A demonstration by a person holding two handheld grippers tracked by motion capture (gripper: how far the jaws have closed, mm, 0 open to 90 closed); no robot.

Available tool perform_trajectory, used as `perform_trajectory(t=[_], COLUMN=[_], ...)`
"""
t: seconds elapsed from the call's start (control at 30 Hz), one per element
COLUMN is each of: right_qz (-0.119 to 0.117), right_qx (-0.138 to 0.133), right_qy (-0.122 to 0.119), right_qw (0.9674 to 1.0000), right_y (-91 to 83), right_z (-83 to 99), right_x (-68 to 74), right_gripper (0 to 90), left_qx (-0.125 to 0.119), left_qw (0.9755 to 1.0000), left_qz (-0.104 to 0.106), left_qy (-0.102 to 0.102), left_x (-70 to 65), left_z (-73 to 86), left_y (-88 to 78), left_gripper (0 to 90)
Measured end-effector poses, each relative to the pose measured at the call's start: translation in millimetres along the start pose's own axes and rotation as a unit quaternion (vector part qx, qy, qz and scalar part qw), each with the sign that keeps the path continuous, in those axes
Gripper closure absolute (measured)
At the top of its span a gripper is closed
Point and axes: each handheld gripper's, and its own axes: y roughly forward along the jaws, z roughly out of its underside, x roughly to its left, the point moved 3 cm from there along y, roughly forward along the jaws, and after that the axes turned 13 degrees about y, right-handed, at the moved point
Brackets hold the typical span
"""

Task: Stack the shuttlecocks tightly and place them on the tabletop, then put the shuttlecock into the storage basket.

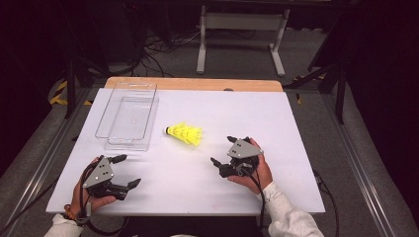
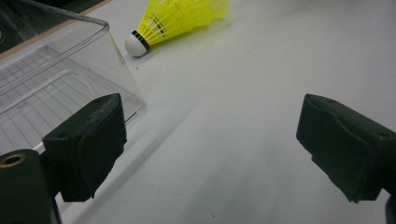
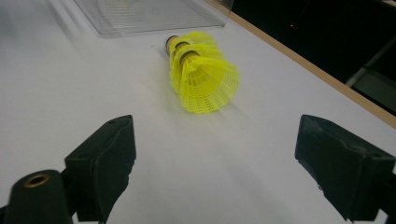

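I am holding both grippers, left and right, unclenched near the stacked yellow shuttlecocks, risking crushing their skirts or rolling them

This looks like a lab or recording studio: a white tabletop stands on a grey floor ringed by black curtains, with loose cables trailing behind it, a metal stand and yellow-black hazard tape.
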Motion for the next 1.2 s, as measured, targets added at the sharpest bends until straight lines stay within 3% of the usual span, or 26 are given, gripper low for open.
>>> perform_trajectory(t=[0.5, 1.2], right_qz=[-0.014, -0.035], right_qx=[0.015, 0.033], right_qy=[-0.015, -0.038], right_qw=[0.9997, 0.9981], right_y=[-0.8, 17.8], right_z=[20.3, 20.5], right_x=[13.2, 32.1], right_gripper=[13.5, 13.5], left_qx=[-0.004, -0.004], left_qw=[1.0000, 0.9999], left_qz=[0.005, 0.008], left_qy=[0.004, 0.007], left_x=[-1.0, -2.6], left_z=[0.5, 1.7], left_y=[-0.3, -4.2], left_gripper=[9.4, 9.4])
